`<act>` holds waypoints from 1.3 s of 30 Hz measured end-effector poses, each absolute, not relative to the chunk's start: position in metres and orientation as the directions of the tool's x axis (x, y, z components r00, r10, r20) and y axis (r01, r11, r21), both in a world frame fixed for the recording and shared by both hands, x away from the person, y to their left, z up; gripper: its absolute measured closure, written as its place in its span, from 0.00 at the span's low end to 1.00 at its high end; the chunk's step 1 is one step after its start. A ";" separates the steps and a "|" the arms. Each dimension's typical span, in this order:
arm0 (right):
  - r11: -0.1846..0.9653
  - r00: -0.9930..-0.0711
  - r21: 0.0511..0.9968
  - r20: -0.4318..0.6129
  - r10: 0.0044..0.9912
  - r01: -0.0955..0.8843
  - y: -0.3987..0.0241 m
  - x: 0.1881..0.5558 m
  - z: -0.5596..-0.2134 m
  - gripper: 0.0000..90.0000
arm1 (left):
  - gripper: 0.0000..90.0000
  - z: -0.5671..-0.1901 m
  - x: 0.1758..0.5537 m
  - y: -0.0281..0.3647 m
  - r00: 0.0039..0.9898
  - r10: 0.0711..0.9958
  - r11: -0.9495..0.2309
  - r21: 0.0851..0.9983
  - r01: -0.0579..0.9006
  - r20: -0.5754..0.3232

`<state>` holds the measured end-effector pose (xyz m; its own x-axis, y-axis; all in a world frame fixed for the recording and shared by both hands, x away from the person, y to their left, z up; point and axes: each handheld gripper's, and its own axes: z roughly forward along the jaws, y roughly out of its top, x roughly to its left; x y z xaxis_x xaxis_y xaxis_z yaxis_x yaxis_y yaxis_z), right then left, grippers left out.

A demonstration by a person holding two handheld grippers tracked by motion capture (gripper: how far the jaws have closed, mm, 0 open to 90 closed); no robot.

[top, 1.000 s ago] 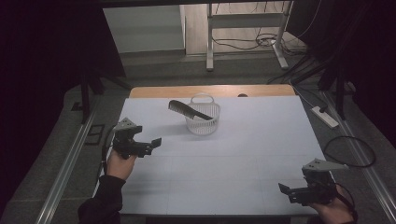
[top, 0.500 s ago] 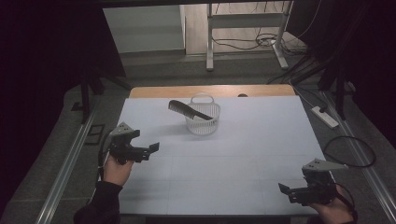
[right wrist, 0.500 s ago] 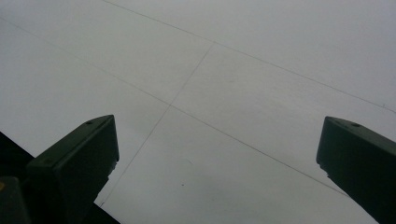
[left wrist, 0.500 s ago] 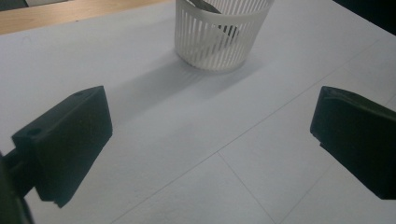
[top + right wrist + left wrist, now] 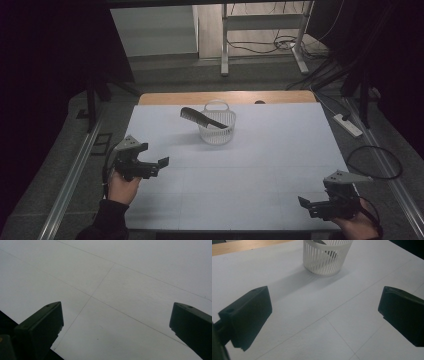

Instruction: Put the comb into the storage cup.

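Comb [image 5: 202,117]: propped aslant in basket [image 5: 218,131], handle apparently leftward. Nearer left gripper [image 5: 156,166], jaws spread, empty; right gripper [image 5: 309,205] likewise.

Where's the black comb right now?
In the high view the comb leans in the white basket at the table's far middle, its toothed end poking out left over the rim.

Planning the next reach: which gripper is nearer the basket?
The left gripper; its fingers face the white basket. The right gripper sits farther off.

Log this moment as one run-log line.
left hand-held gripper: open, empty | right hand-held gripper: open, empty | comb: in basket
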<state>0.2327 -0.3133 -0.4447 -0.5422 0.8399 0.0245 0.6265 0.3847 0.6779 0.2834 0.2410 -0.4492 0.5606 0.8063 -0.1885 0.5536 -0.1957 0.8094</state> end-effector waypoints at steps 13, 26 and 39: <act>0.387 -0.543 0.678 0.022 0.840 0.625 -0.313 0.233 -0.445 0.00 | 0.00 -0.448 0.270 0.245 0.559 0.805 -0.182 0.814 0.552 -0.199; 0.386 -0.541 0.678 0.021 0.841 0.626 -0.313 0.233 -0.445 0.00 | 0.00 -0.448 0.256 0.247 0.557 0.805 -0.180 0.810 0.558 -0.204; 0.385 -0.542 0.679 0.023 0.840 0.625 -0.313 0.232 -0.445 0.00 | 0.00 -0.448 0.245 0.250 0.552 0.809 -0.185 0.804 0.566 -0.202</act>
